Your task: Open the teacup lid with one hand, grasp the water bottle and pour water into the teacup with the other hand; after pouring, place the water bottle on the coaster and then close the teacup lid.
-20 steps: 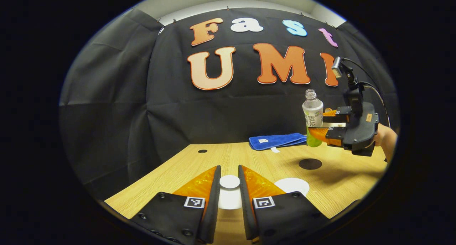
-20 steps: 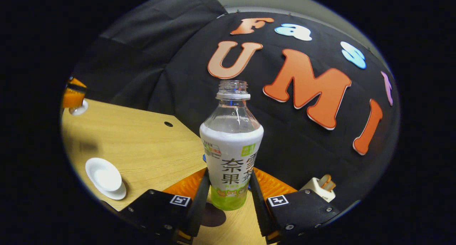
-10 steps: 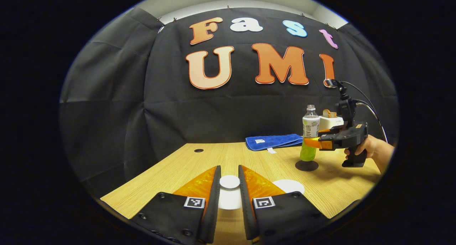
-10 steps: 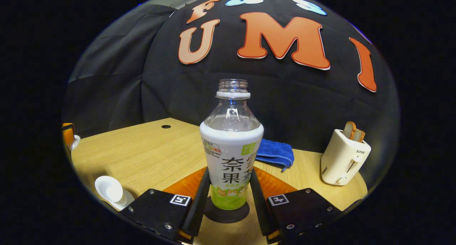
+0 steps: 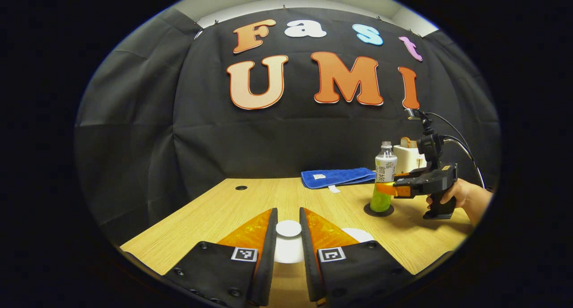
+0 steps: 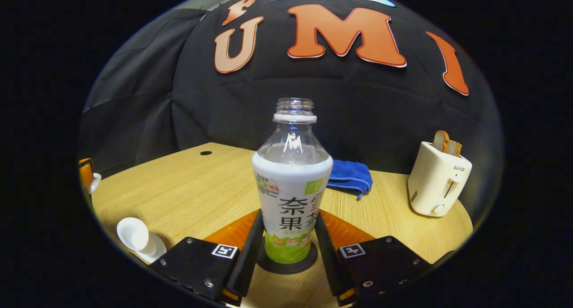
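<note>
Right gripper view: right claw (image 6: 286, 254) clamped on water bottle (image 6: 292, 196), bottle upright on coaster (image 6: 286, 264), apparently seated. Left claw (image 5: 288, 241) pinching teacup lid (image 5: 288, 228) by knob above worktop (image 5: 224, 209). Risk: sideways pull during release tips uncapped bottle.

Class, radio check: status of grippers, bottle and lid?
Right gripper shut on water bottle, upright on coaster. Left gripper shut on teacup lid. Teacup uncovered. Nothing obstructing.
</note>
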Demonstrator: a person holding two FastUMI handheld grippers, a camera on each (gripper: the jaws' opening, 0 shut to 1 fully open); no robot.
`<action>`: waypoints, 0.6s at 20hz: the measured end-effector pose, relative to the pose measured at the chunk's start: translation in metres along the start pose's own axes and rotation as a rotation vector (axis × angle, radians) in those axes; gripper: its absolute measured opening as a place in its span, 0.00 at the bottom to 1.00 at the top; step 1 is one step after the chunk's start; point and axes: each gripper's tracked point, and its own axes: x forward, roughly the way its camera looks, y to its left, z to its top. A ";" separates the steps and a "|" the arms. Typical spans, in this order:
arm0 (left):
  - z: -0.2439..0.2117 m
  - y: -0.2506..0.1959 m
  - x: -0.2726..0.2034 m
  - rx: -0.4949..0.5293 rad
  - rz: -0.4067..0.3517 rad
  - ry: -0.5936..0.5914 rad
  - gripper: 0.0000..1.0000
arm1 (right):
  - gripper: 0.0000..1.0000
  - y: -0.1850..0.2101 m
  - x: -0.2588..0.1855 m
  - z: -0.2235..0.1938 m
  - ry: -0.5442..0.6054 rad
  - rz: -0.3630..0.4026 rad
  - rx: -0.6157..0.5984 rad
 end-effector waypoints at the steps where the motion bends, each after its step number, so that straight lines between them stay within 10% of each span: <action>1: 0.003 -0.005 0.002 -0.002 -0.007 -0.005 0.35 | 0.68 0.000 -0.002 0.000 0.002 0.000 -0.001; 12: 0.004 -0.062 0.025 -0.028 -0.111 -0.026 0.33 | 0.96 -0.018 -0.046 0.022 -0.098 -0.006 0.014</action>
